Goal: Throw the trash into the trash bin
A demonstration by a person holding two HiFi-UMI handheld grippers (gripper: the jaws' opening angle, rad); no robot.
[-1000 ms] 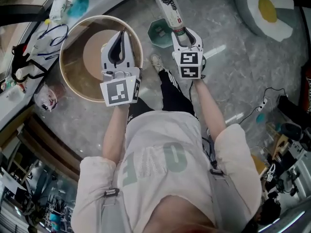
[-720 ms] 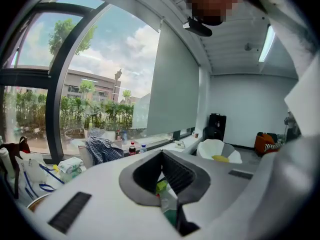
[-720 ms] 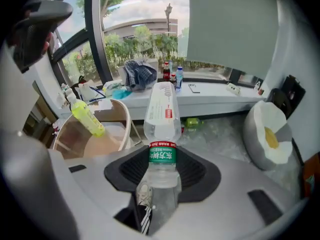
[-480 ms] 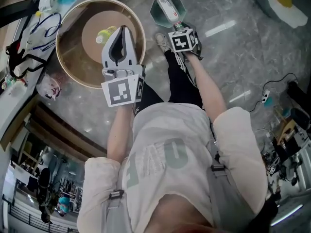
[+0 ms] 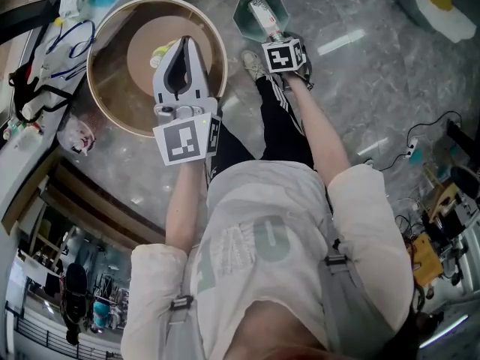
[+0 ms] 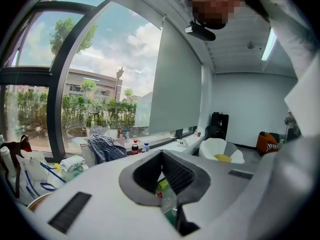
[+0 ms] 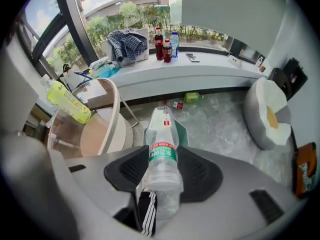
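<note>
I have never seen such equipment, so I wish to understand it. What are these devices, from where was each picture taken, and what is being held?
There is no robot here. A person holds one hand-held gripper in each hand. The head view comes from a camera on the person's head, looking steeply down. The other two views come from cameras riding on the grippers. The right hand-held gripper is closed on a clear plastic bottle with a green label and points it at a small dark green bin on the grey marble floor. The left hand-held gripper, jaws together and empty, is over a round wooden table with a raised rim, where a yellow-green bottle lies.
</note>
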